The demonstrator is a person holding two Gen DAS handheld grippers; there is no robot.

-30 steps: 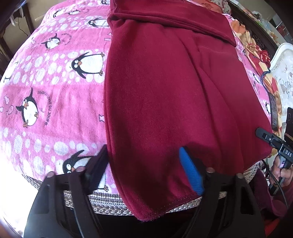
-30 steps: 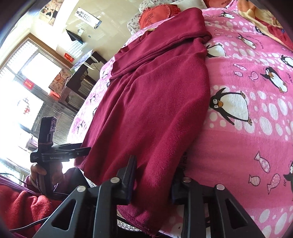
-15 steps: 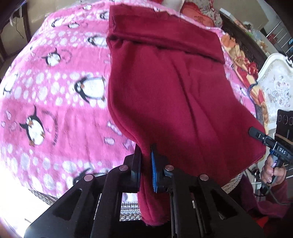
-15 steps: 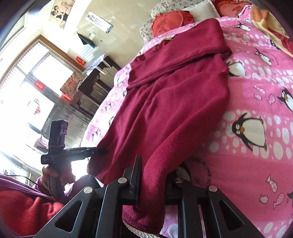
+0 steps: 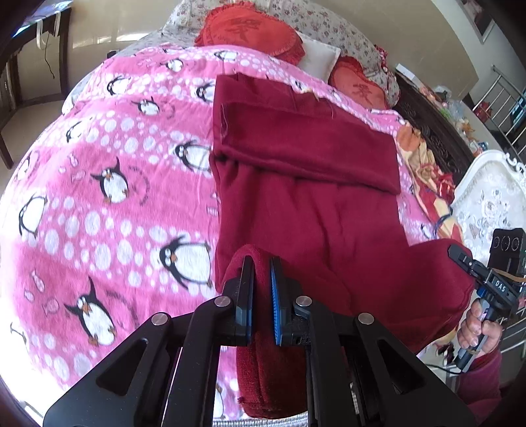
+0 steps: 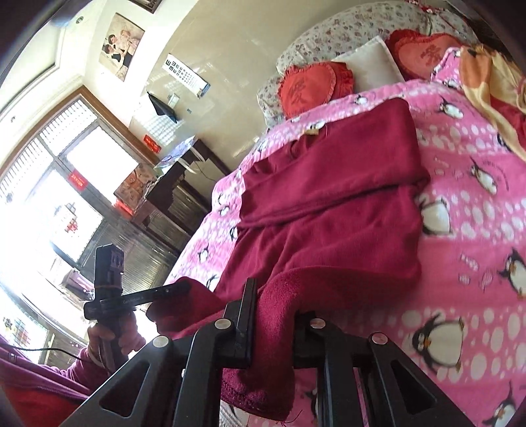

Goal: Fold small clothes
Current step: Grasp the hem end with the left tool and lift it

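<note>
Both grippers lifted since earlier frame, near hem raised off bed. Left gripper clamped on maroon garment edge; right gripper pinching other near corner. Garment's far part lies flat on penguin blanket, heart cushions beyond.

1. My left gripper is clamped, its fingers nearly together on a fold of cloth.
2. My right gripper is pinched on the cloth too, one finger hidden under it.
3. Both are held at about the same height, well apart.
</note>
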